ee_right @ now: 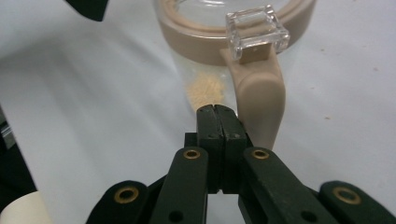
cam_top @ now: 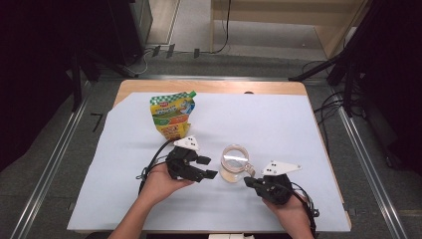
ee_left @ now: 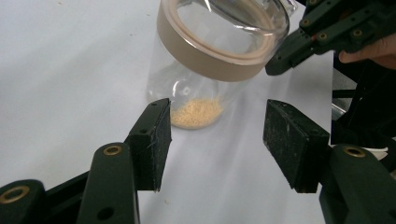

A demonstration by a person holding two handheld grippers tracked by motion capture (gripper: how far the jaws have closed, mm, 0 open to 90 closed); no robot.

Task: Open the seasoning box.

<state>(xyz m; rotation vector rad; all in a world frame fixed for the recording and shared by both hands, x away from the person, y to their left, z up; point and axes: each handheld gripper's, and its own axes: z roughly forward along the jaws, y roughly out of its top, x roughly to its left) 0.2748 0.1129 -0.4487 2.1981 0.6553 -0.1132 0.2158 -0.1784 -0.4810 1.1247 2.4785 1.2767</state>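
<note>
The wooden desk (cam_top: 149,85) lay under a pale sheet (cam_top: 278,129) — on it stood a glass jar (cam_top: 234,163) and a bright pouch (cam_top: 171,115), well apart.

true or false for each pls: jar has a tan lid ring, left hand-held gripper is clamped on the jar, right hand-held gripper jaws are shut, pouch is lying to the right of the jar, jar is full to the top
1. The jar has a tan lid ring. True.
2. The left hand-held gripper is clamped on the jar. False: its jaws stand apart just short of the jar, and the pads press on nothing.
3. The right hand-held gripper has its jaws shut. True: they meet with nothing between them, beside the jar's tan latch.
4. The pouch lies to the right of the jar. False: in the high view it sits up and to the left of it.
5. The jar is full to the top. False: just a little of the yellowish grains lies at the bottom.
</note>
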